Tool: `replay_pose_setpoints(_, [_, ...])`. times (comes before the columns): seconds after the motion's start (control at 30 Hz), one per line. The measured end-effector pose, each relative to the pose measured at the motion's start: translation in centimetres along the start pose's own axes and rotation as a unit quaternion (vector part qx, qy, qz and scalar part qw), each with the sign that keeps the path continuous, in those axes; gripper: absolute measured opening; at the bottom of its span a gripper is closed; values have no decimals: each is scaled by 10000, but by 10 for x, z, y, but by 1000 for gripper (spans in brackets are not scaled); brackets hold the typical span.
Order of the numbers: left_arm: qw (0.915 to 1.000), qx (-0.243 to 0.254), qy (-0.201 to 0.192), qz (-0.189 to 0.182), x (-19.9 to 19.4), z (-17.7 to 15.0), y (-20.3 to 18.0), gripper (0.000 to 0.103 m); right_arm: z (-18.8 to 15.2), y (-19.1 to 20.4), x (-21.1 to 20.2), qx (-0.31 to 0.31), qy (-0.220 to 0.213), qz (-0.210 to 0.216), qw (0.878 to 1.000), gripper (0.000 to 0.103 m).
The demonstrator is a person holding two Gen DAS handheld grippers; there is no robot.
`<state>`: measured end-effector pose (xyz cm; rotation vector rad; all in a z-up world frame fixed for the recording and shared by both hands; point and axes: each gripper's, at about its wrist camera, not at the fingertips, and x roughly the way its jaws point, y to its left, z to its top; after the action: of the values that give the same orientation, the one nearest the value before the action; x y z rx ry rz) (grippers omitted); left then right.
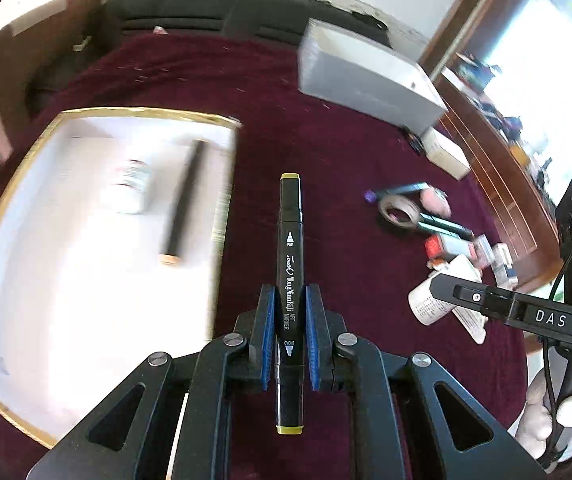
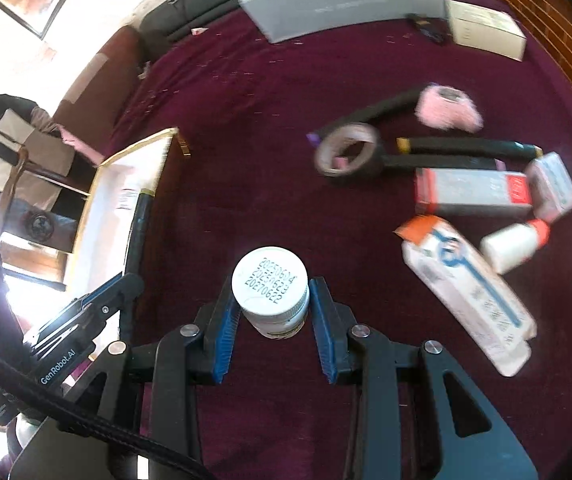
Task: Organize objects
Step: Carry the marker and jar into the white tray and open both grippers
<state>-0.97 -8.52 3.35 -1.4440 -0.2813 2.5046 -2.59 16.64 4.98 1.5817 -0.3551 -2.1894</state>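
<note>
The art marker [image 1: 289, 280] is clamped between the closed pads of the left gripper [image 1: 289, 300], its long axis running straight ahead along the fingers. The white tray [image 1: 14, 200], gold-rimmed, lies just to the left of the marker tip and holds 1 marker and 1 small bottle already. The left gripper is judged the nearer to it. The white bottle [image 2: 272, 292] is gripped cap-forward by the right gripper [image 2: 274, 300]. Tape, boxes and pens are scattered on the maroon cloth [image 2: 270, 168]; a dark sofa is seen beyond.
</note>
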Motion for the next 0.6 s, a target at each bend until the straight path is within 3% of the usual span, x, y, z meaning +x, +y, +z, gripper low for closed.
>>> replay_pose_setpoints(0.3, [9967, -432, -352, 582, -23, 30, 94, 12, 15, 74, 25, -459, 138, 300, 9984, 33])
replay_pose_setpoints(0.6, [9951, -479, -210, 837, 17, 63, 148, 12, 48, 148, 78, -520, 361, 675, 9957, 33])
